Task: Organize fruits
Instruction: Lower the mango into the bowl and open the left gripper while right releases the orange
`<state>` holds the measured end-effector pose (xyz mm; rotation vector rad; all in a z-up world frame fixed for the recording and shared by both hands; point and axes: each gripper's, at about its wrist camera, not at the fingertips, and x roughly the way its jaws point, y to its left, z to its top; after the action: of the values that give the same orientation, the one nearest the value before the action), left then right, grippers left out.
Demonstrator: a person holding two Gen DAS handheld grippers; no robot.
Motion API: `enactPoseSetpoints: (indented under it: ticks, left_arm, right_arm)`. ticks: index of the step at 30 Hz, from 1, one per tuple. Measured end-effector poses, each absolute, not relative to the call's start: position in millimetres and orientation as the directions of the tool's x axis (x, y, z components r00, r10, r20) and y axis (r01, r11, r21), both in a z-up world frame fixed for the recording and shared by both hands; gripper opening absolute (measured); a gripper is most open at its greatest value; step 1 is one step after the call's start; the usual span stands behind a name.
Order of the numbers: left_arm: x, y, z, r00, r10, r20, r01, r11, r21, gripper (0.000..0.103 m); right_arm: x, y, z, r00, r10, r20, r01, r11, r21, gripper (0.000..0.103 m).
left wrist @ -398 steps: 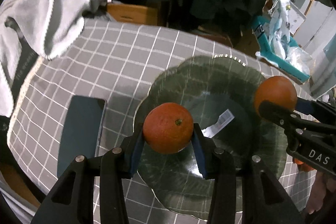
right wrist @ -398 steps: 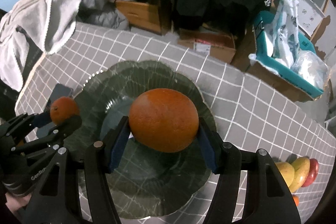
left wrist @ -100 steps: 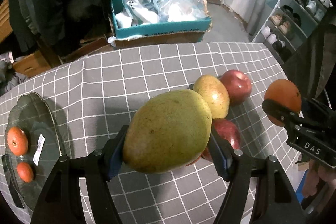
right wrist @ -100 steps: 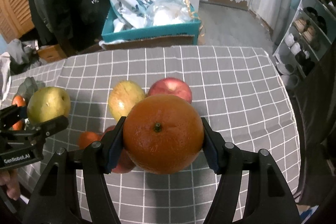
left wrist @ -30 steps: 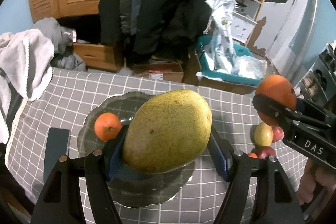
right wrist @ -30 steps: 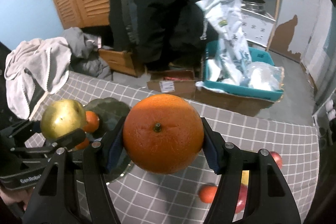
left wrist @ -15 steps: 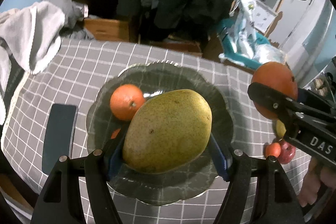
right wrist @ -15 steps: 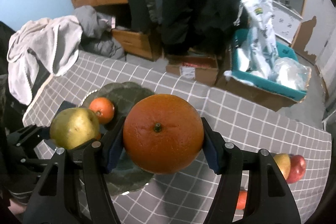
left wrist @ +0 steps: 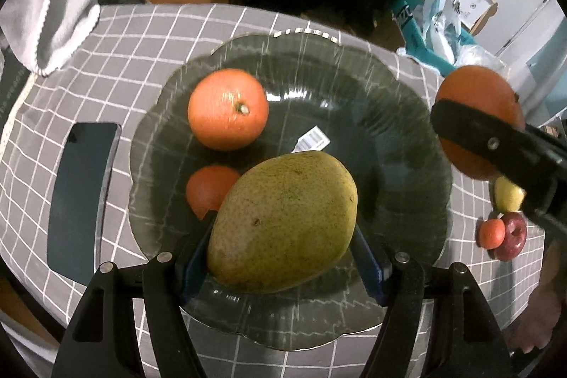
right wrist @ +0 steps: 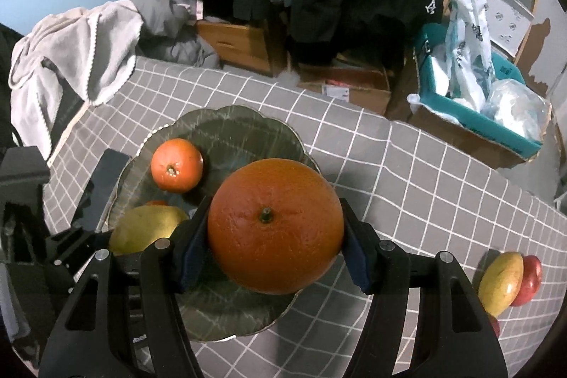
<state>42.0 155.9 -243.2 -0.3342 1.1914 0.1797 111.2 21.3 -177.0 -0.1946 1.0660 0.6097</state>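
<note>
My left gripper [left wrist: 281,241] is shut on a large green-yellow mango [left wrist: 283,222], held low over the dark glass plate [left wrist: 407,137]. Two small oranges lie on the plate: one [left wrist: 228,108] at its far left, another [left wrist: 209,188] partly hidden behind the mango. My right gripper [right wrist: 274,245] is shut on a big orange [right wrist: 275,225] above the plate's [right wrist: 230,126] right side. In the right wrist view the mango [right wrist: 145,231] shows at lower left, and in the left wrist view the big orange [left wrist: 475,98] shows at right.
A dark phone [left wrist: 79,201] lies left of the plate on the grey checked cloth [right wrist: 407,172]. More fruit sits at the right: a yellow mango [right wrist: 501,284], a red apple [right wrist: 528,278], a small orange [left wrist: 492,233]. A grey garment [right wrist: 71,48] hangs at the table's left end.
Both grippers have come down toward the plate with their fruit. The plate and its two small oranges look larger and closer, and the mango now hangs just over the plate's near side.
</note>
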Motion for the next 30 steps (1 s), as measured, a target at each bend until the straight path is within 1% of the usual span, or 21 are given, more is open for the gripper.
enactPoseSetpoints:
  ticks: [4, 12, 17, 21, 23, 30]
  left_arm:
    - [43, 154, -255, 0.334, -0.037, -0.942, -0.315, 0.937, -0.149, 0.073]
    - [46, 145, -258, 0.319, -0.009, -0.948, -0.298, 0.948, -0.109, 0.073]
    - [46, 146, -255, 0.341, -0.034, -0.939, -0.306, 0.941, -0.145, 0.072]
    - [44, 152, -248, 0.358, -0.035, -0.933, -0.319, 0.935, -0.157, 0.076]
    - [42, 158, -242, 0.368, -0.042, -0.929, -0.335, 0.926, -0.174, 0.077]
    - [31, 181, -222, 0.425, -0.008, -0.905, -0.391, 0.9, -0.192, 0.077]
  right_arm:
    - [113, 21, -181, 0.331, 0.368, -0.869, -0.551, 0.823, 0.139, 0.066]
    - [113, 19, -188, 0.318, 0.358, -0.878, -0.546, 0.826, 0.14, 0.066]
    - [114, 19, -190, 0.311, 0.356, -0.881, -0.543, 0.828, 0.143, 0.066]
    - [115, 19, -191, 0.305, 0.358, -0.883, -0.543, 0.827, 0.148, 0.066]
    - [115, 20, -192, 0.299, 0.361, -0.883, -0.542, 0.826, 0.154, 0.066]
    - [114, 35, -200, 0.264, 0.367, -0.892, -0.567, 0.807, 0.164, 0.066]
